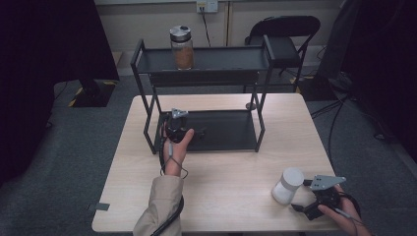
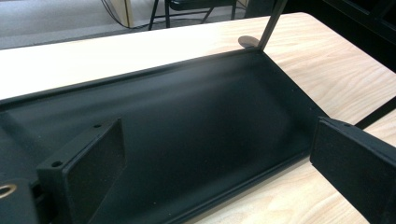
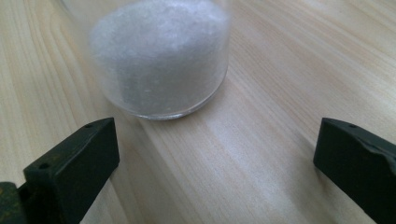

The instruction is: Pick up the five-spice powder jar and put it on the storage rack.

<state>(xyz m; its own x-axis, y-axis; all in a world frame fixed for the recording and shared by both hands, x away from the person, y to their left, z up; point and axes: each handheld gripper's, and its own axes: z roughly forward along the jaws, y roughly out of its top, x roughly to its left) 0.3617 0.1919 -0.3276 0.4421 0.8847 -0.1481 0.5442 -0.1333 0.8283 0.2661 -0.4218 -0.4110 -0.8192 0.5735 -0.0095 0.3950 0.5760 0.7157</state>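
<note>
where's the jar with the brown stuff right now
In the high view, the brown-filled jar stands upright on the left part of the black rack's top shelf, at the table's far side.

A pale wooden table (image 1: pixel 221 167) carries a black two-tier rack (image 1: pixel 206 130) and, near its front right corner, a white-filled jar (image 1: pixel 287 185).

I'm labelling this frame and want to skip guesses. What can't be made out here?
- Top of the white jar: cut off by the right gripper view's upper edge.
- What the brown jar holds: too small in the high view.
- Right hand: partly cut off by the high view's bottom edge.
- Rack's upper shelf: outside the left gripper view.
</note>
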